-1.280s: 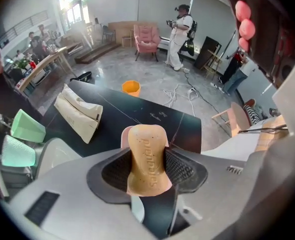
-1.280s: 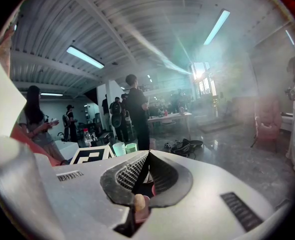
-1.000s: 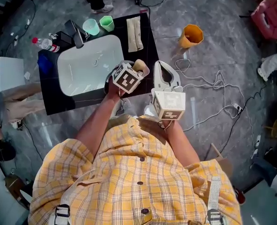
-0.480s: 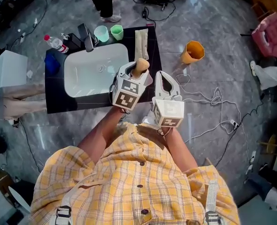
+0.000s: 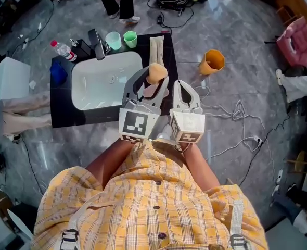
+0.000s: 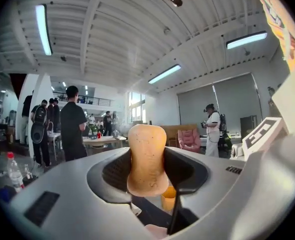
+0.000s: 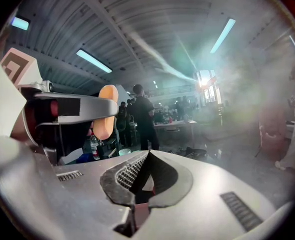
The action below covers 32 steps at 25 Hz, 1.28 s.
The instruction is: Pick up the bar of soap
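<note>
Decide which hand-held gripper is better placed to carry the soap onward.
Left: the left hand-held gripper is clamped on the bar of soap; the right hand-held gripper is shut and empty.

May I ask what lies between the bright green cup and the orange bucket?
A folded beige towel lies between the bright green cup and the orange bucket, in head view.

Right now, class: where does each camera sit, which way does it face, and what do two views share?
Head view: on the head, steeply down onto sink, arms, plaid shirt.
Left gripper view: on the left tool, along jaws shut on the soap.
Right gripper view: on the right tool, along shut empty jaws.
All share the soap.
</note>
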Each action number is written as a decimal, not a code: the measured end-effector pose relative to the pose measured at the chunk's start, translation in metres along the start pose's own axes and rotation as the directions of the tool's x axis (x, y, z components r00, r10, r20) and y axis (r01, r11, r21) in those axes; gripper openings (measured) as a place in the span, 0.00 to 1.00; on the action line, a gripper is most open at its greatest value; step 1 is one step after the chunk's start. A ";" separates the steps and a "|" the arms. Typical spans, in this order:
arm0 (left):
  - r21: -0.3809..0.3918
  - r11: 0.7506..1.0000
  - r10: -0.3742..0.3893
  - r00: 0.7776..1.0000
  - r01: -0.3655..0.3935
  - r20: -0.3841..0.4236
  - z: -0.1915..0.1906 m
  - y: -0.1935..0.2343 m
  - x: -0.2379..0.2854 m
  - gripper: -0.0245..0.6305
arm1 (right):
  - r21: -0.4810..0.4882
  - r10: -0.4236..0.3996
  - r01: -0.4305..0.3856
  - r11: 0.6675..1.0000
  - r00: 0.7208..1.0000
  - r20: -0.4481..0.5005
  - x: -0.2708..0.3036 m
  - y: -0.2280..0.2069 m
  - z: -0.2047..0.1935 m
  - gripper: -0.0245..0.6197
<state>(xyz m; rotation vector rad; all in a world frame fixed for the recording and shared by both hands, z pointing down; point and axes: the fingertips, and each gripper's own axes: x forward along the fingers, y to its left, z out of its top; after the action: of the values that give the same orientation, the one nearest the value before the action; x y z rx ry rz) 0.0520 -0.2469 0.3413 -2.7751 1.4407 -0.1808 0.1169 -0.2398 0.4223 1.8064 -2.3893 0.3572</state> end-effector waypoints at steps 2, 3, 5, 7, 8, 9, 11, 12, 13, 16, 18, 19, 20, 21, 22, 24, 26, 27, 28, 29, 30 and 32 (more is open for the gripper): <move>0.035 0.999 -0.003 0.998 0.001 0.060 0.010 -0.002 -0.004 0.35 | -0.007 0.003 -0.003 1.000 1.000 0.010 0.000 0.001 0.003 0.06; 0.030 1.000 0.002 0.996 -0.005 0.091 0.013 -0.001 -0.005 0.35 | -0.009 0.005 -0.005 1.000 1.000 0.012 0.000 0.001 0.004 0.06; -0.004 1.000 0.017 0.991 -0.016 0.135 0.015 0.000 -0.009 0.35 | -0.014 0.009 -0.009 1.000 1.000 0.017 -0.001 0.004 0.005 0.06; -0.016 1.000 0.018 0.988 -0.016 0.152 0.015 0.002 -0.012 0.35 | -0.022 0.009 -0.008 1.000 1.000 0.030 -0.002 0.005 0.008 0.06; -0.012 1.000 0.015 0.989 -0.014 0.145 0.014 0.002 -0.013 0.35 | -0.025 0.007 -0.006 1.000 0.999 0.036 -0.002 0.006 0.010 0.06; -0.009 1.000 0.015 0.990 -0.014 0.141 0.014 0.002 -0.014 0.35 | -0.025 0.006 -0.005 1.000 0.999 0.039 -0.002 0.006 0.011 0.06; -0.015 1.000 0.023 0.987 -0.021 0.160 0.017 0.003 -0.014 0.35 | -0.026 0.006 -0.005 1.000 0.999 0.042 -0.003 0.007 0.011 0.06; -0.014 1.000 0.025 0.986 -0.023 0.165 0.018 0.003 -0.014 0.35 | -0.028 0.007 -0.006 1.000 0.999 0.042 -0.003 0.008 0.011 0.06; -0.008 1.000 0.023 0.986 -0.022 0.164 0.017 0.003 -0.013 0.35 | -0.031 0.008 -0.007 1.000 0.999 0.045 -0.003 0.008 0.012 0.06; 0.012 1.000 0.005 0.994 -0.006 0.110 0.008 0.001 -0.013 0.35 | -0.034 0.008 -0.006 0.999 0.998 0.062 -0.002 0.009 0.016 0.06; 0.007 1.000 0.005 0.993 -0.006 0.121 0.008 0.002 -0.011 0.35 | -0.037 0.004 -0.002 0.999 0.998 0.069 -0.002 0.008 0.017 0.06; 0.005 1.000 0.007 0.991 -0.008 0.132 0.008 0.003 -0.011 0.35 | -0.040 0.003 0.000 0.999 0.997 0.073 -0.002 0.008 0.018 0.06; 0.004 1.000 0.007 0.992 -0.008 0.128 0.008 0.003 -0.010 0.35 | -0.044 0.003 0.001 0.999 0.997 0.080 -0.003 0.008 0.019 0.06; 0.003 1.000 0.008 0.993 -0.009 0.122 0.007 0.004 -0.010 0.35 | -0.050 0.003 0.001 0.999 0.996 0.091 -0.003 0.008 0.022 0.06; 0.000 1.000 0.011 0.992 -0.011 0.126 0.007 0.004 -0.009 0.35 | -0.054 0.006 0.000 0.999 0.994 0.106 -0.005 0.008 0.025 0.06; -0.004 1.000 0.015 0.991 -0.014 0.133 0.008 0.005 -0.009 0.35 | -0.055 0.017 -0.009 0.998 0.989 0.144 -0.007 0.011 0.034 0.06; 0.004 1.000 0.008 0.995 -0.009 0.103 0.004 0.005 -0.009 0.35 | -0.054 0.032 -0.021 0.998 0.979 0.203 -0.010 0.016 0.047 0.06; 0.008 1.000 0.004 0.996 -0.005 0.087 0.002 0.005 -0.010 0.35 | -0.056 0.037 -0.025 0.998 0.973 0.228 -0.011 0.018 0.053 0.06; 0.012 1.000 0.001 0.998 -0.002 0.070 -0.001 0.005 -0.010 0.35 | -0.061 0.040 -0.026 0.998 0.969 0.245 -0.011 0.020 0.057 0.06; 0.015 1.000 -0.001 0.998 0.000 0.056 -0.003 0.005 -0.010 0.35 | -0.068 0.042 -0.025 0.997 0.966 0.255 -0.012 0.022 0.059 0.06; 0.017 1.000 -0.003 0.999 0.002 0.048 -0.005 0.005 -0.010 0.35 | -0.077 0.043 -0.024 0.997 0.964 0.262 -0.013 0.023 0.061 0.06; 0.017 1.000 -0.004 0.999 0.004 0.045 -0.006 0.006 -0.011 0.35 | -0.092 0.046 -0.021 0.996 0.961 0.272 -0.014 0.026 0.064 0.06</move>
<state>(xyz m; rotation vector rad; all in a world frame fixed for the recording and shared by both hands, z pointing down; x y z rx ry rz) 0.0405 -0.2412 0.3456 -2.7499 1.4169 -0.1294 0.0990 -0.2365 0.3547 1.8860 -2.5700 0.0018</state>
